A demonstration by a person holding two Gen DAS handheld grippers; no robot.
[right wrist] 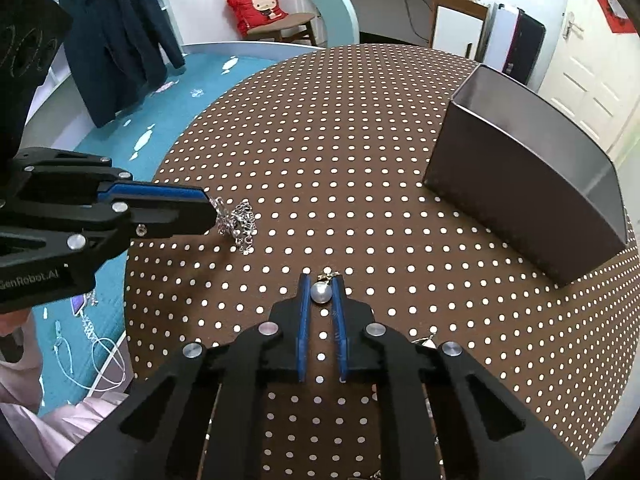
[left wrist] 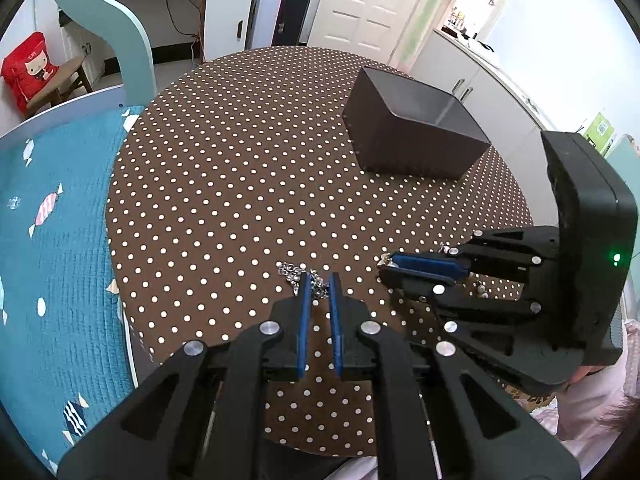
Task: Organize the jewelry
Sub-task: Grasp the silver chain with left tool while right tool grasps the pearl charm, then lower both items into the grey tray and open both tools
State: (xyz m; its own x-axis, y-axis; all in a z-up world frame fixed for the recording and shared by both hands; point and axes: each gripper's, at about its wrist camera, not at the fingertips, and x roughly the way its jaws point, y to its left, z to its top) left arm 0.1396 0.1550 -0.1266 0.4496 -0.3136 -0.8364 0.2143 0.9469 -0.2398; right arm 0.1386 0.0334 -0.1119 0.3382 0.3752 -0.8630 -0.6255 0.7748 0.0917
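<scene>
On the brown dotted table [left wrist: 240, 180] lies a silver chain [left wrist: 290, 270], bunched at the tips of my left gripper [left wrist: 320, 278], which is shut on it. In the right wrist view the same chain [right wrist: 238, 224] hangs in a clump from the left gripper [right wrist: 209, 206]. My right gripper [right wrist: 322, 280] is down at the cloth with a pearl pendant [right wrist: 321, 293] pinched between its blue pads. The right gripper [left wrist: 386, 268] also shows side-on in the left wrist view. A dark grey open box [left wrist: 416, 136] [right wrist: 520, 200] stands farther back on the table.
More small jewelry lies beside the right gripper [right wrist: 428, 338] and under it as beads [left wrist: 480, 288]. A bed with a teal blanket [left wrist: 52, 220] borders the table's left edge. A white cable [right wrist: 100, 360] lies on it. A pink sleeve [right wrist: 60, 428] shows low down.
</scene>
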